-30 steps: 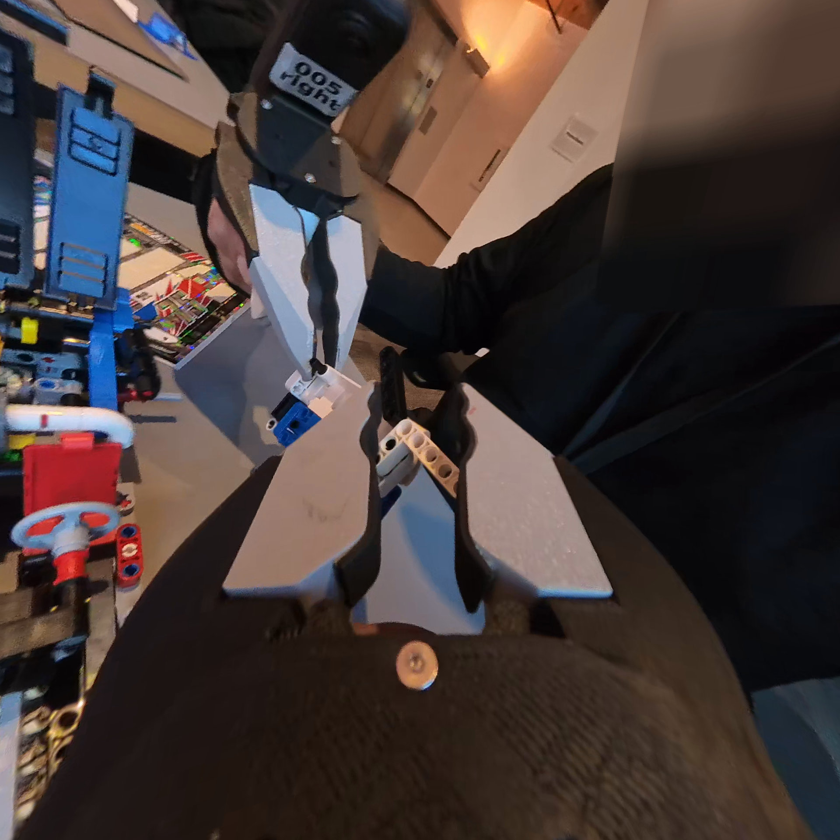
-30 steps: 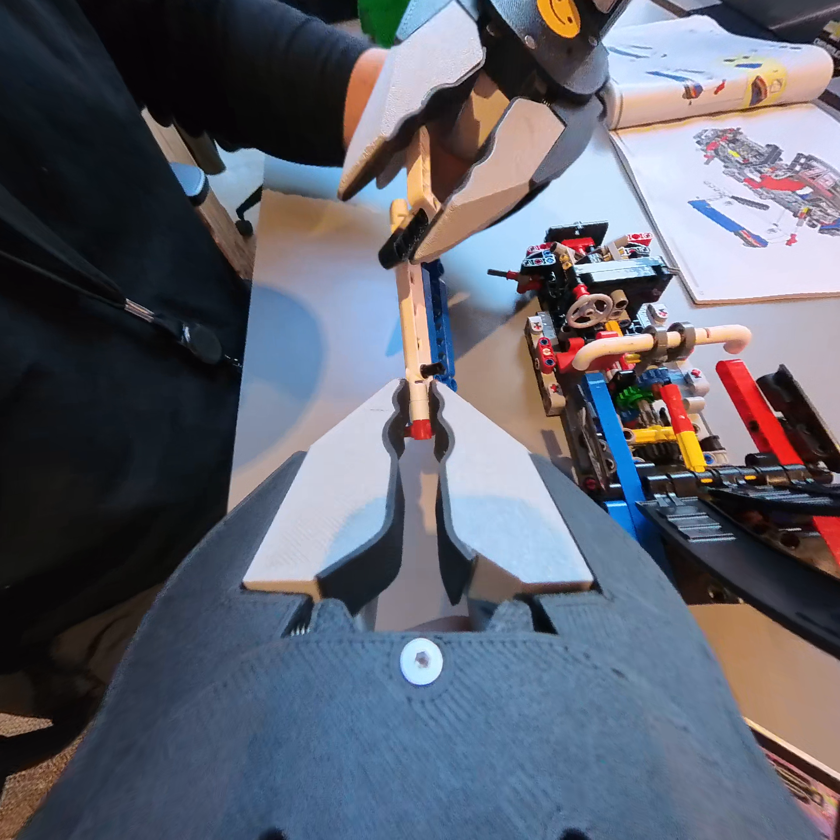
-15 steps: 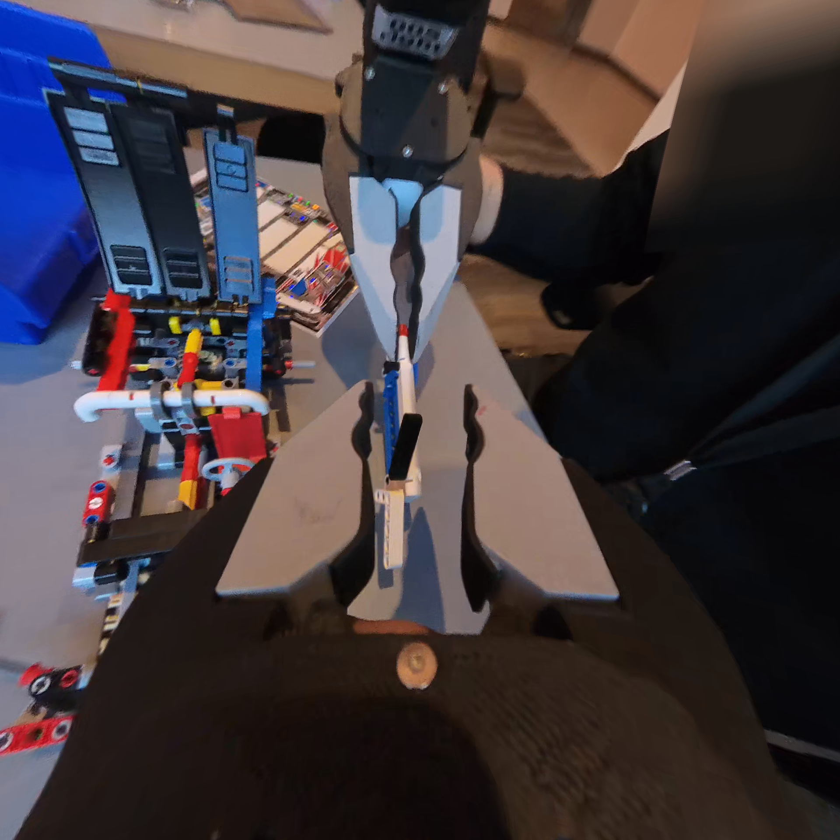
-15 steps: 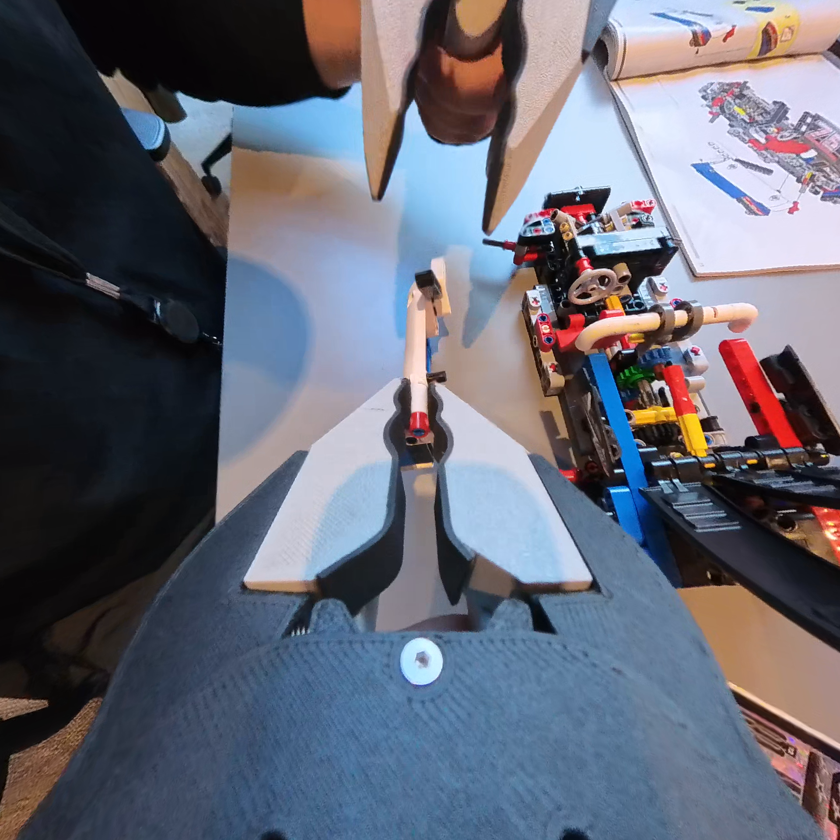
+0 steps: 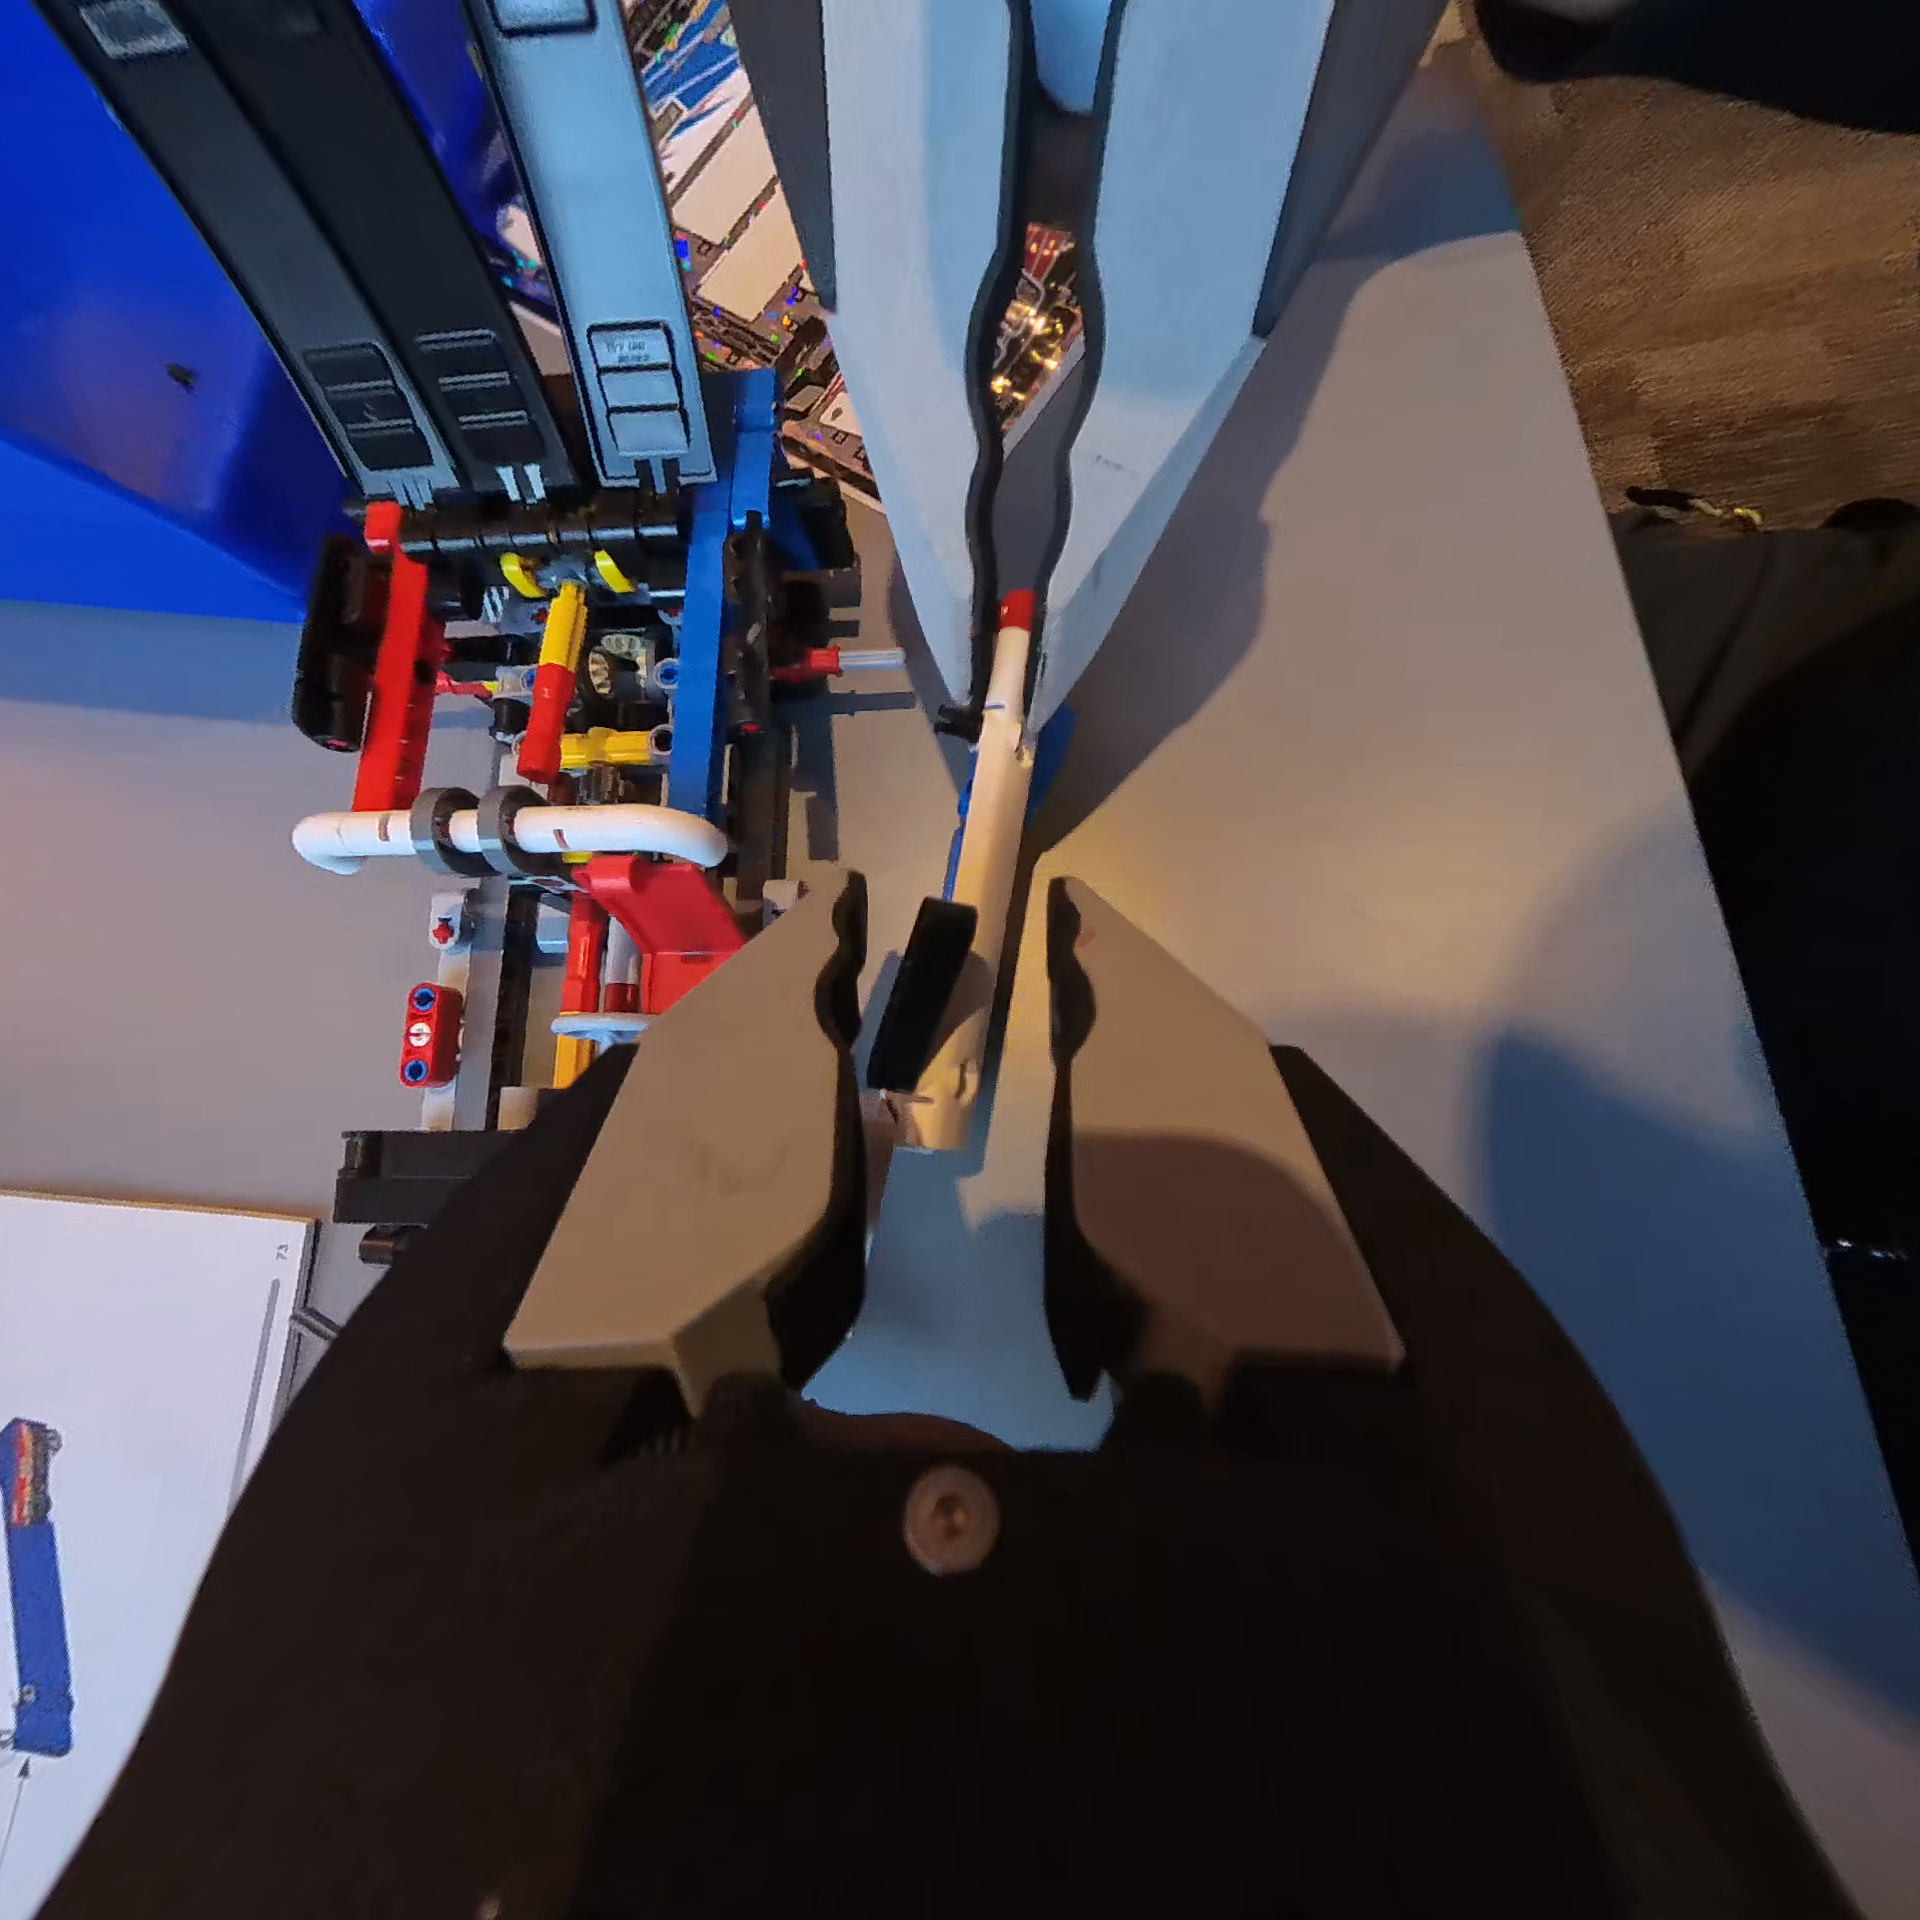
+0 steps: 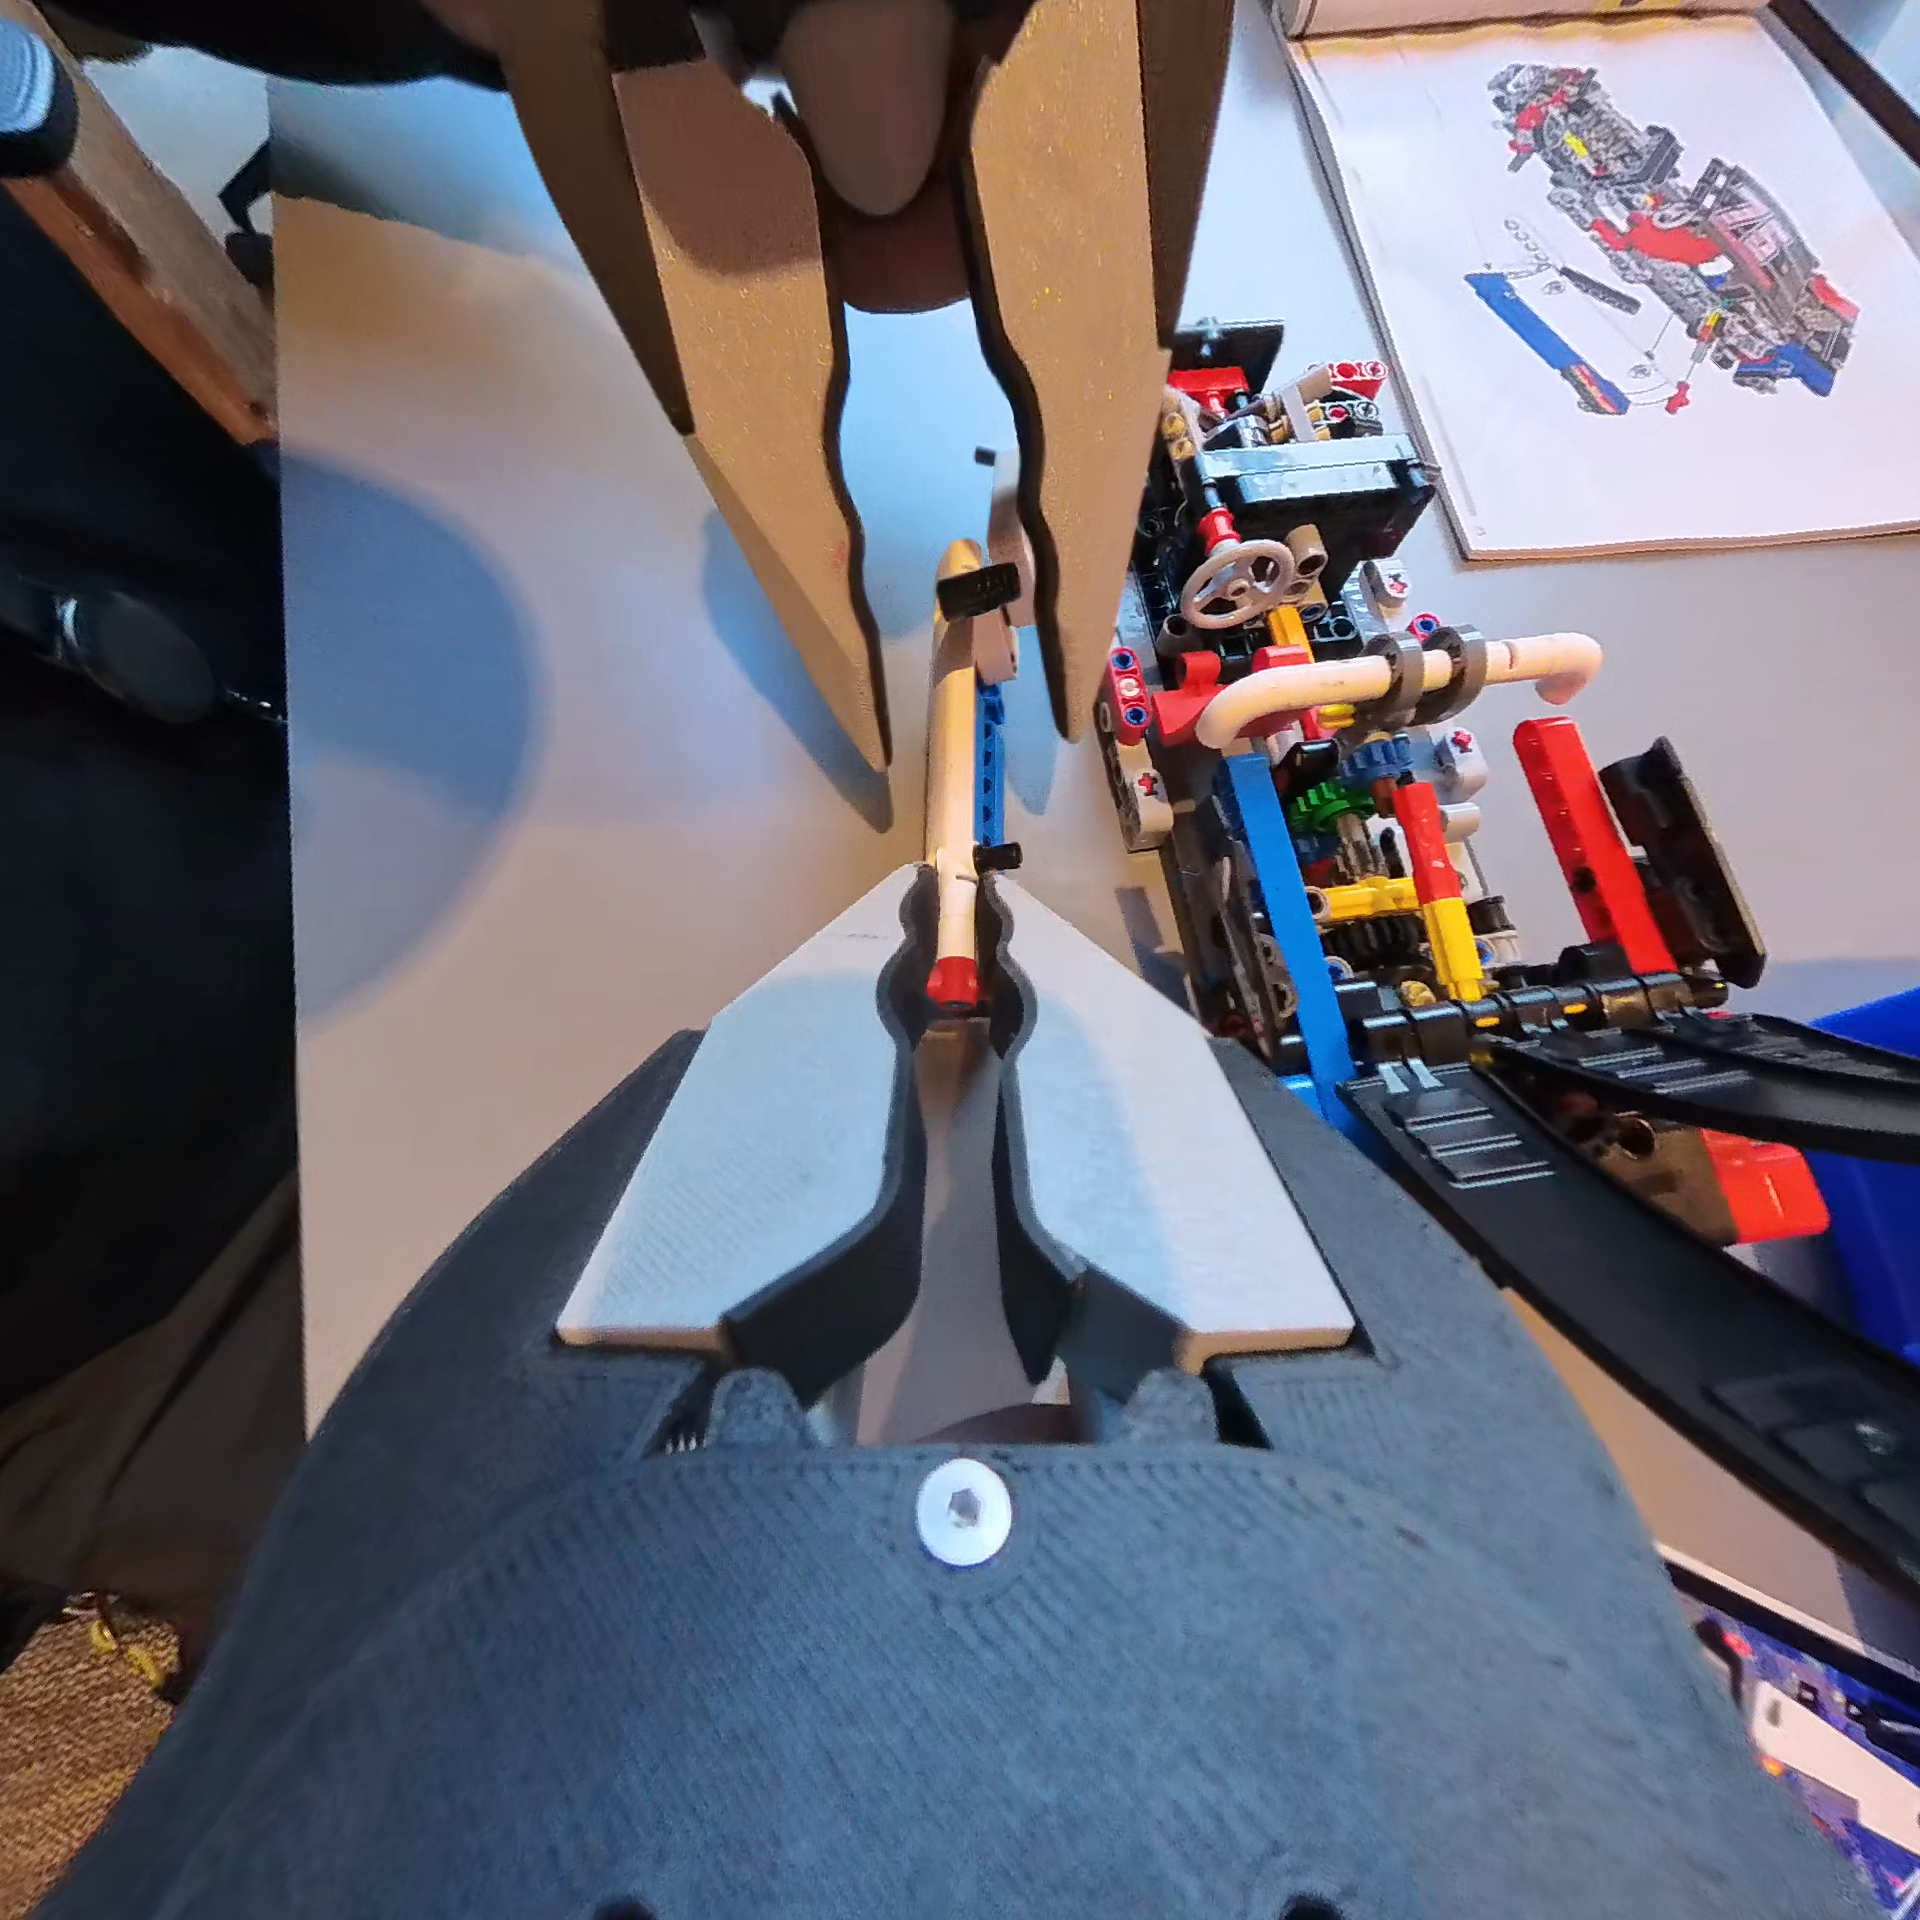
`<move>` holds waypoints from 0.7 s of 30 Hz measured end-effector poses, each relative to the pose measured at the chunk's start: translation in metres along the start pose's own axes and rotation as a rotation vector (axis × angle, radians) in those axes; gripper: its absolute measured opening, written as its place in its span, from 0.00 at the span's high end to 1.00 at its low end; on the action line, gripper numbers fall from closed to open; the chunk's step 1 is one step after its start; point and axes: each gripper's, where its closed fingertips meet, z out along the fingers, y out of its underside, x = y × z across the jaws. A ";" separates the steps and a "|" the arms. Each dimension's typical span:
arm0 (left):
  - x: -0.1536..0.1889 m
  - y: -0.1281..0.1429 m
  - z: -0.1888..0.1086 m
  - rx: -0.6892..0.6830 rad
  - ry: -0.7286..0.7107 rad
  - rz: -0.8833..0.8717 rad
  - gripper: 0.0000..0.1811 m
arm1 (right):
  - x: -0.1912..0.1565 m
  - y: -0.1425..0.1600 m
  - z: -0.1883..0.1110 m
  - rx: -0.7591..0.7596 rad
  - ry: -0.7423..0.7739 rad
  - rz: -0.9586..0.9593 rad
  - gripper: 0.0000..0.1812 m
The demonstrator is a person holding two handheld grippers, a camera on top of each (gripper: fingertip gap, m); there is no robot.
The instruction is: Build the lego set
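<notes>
A long white and blue Lego beam assembly [image 6: 951, 748] with a red tip and a black piece at its far end lies low over the grey table [image 6: 540, 935]. My right gripper [image 6: 951, 883] is shut on its red-tipped end. My left gripper [image 5: 951, 904] is open, its fingers either side of the black-piece end [image 5: 920, 987] without gripping it. The right gripper [image 5: 1013, 665] shows at the top of the left wrist view, and the left gripper [image 6: 971, 738] shows open at the top of the right wrist view. The half-built Lego vehicle [image 6: 1351, 779] stands beside the beam.
The vehicle [image 5: 582, 727] has long black panels sticking out. An open instruction booklet [image 6: 1610, 260] lies beyond it, also in the left wrist view [image 5: 135, 1455]. A blue bin [image 5: 104, 364] stands behind the model. The table edge and a person in dark clothing [image 6: 125, 935] are close by. Left and right tips are no more than a few centimetres apart.
My left gripper let go of the beam, opened, and swung round to face the right gripper, straddling the beam's far end. The right gripper kept its hold and lowered the beam toward the table.
</notes>
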 end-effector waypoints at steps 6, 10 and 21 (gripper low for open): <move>-0.008 0.000 0.000 0.034 0.014 -0.035 0.92 | 0.011 0.000 0.000 -0.002 0.006 0.015 0.98; -0.016 -0.003 -0.007 0.091 -0.017 -0.048 0.93 | 0.017 0.001 0.000 -0.012 0.023 0.018 0.98; -0.028 0.003 0.001 0.047 -0.089 -0.008 0.90 | 0.032 0.002 0.000 -0.042 0.118 0.013 0.97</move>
